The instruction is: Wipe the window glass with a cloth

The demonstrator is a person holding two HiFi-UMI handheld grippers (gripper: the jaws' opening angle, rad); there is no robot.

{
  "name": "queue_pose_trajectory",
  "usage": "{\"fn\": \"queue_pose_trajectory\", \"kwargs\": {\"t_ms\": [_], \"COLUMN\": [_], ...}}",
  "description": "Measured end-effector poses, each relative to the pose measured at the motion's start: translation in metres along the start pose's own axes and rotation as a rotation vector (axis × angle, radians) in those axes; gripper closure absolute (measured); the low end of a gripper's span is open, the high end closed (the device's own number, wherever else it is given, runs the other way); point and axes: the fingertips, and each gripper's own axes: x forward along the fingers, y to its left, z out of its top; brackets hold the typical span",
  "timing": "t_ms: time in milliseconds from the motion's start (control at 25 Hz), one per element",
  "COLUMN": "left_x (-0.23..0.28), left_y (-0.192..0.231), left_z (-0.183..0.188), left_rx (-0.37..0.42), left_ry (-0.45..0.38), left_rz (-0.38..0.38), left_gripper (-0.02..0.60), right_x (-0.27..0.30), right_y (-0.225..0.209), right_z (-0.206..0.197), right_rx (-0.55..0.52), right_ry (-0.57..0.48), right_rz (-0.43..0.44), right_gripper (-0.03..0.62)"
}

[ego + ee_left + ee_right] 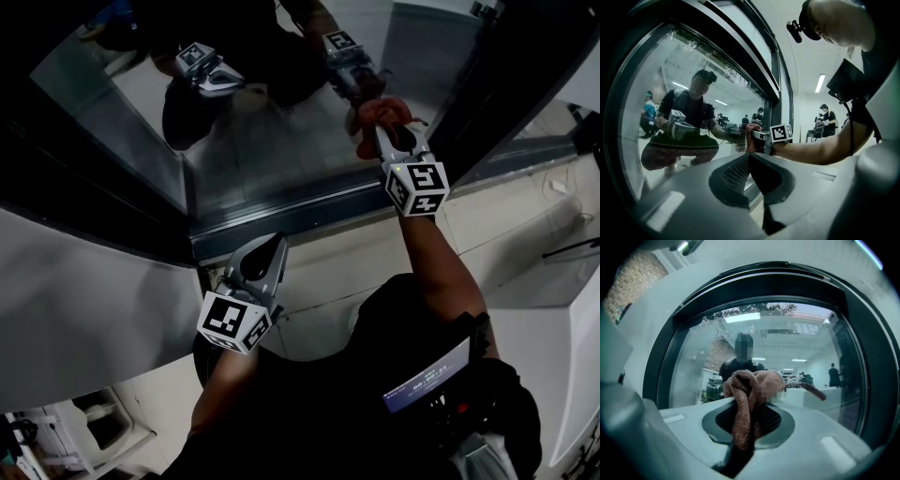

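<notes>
The glass [281, 131] fills the upper part of the head view, and it shows no clear mark of which areas are wiped. So I judge the wiping is under way, but how much of it is left cannot be told.

The right gripper [389, 141] is up at the glass, near its right edge. Its jaws are closed on the cloth [380, 114]. The left gripper [258, 267] is below the glass, just under its lower edge, with jaws together and nothing between them.

The cloth is bunched, and its front seems to press on the glass. Its long axis runs along the right gripper's jaws and points into the glass. One thin end sticks out sideways.
</notes>
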Motion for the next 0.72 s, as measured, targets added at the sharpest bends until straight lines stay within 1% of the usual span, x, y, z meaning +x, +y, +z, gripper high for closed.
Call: {"fn": "queue_pose_trajectory", "kwargs": {"t_ms": [120, 240, 320, 360, 440, 520, 640, 720], "left_x": [-0.001, -0.002, -0.003, -0.004, -0.004, -0.004, -0.006, -0.007], "left_y": [0.0, 0.0, -0.002, -0.003, -0.003, -0.003, 0.0, 0.001], "left_z": [-0.001, -0.002, -0.002, -0.001, 0.0, 0.002, 0.001, 0.003], "left_rx": [0.0, -0.001, -0.002, -0.003, -0.004, -0.003, 0.005, 0.008], "left_ry": [0.0, 0.002, 0.004, 0.008, 0.015, 0.019, 0.011, 0.005], "left_rz": [0.0, -0.003, -0.005, -0.006, -0.008, -0.009, -0.014, -0.018], "left_gripper": [0.565, 0.565, 0.565, 0.565, 0.565, 0.565, 0.565, 0.565], "right_x": [0.0, 0.0, -0.005, -0.009, -0.019, -0.027, -0.04, -0.044], "right_y": [-0.004, -0.004, -0.003, -0.004, -0.007, -0.01, -0.002, 0.005], "right_z": [-0.001, -0.002, 0.005, 0.014, 0.043, 0.082, 0.154, 0.196], "right_rx": [-0.006, -0.025, -0.068, -0.11, -0.217, -0.356, -0.652, -0.853], "right_ry": [0.006, 0.036, 0.047, 0.042, 0.008, -0.053, -0.167, -0.215], "right_rz": [-0.011, -0.011, -0.012, -0.02, -0.042, -0.073, -0.144, -0.205], "right_gripper": [0.551, 0.551, 0.551, 0.551, 0.551, 0.551, 0.551, 0.551]}}
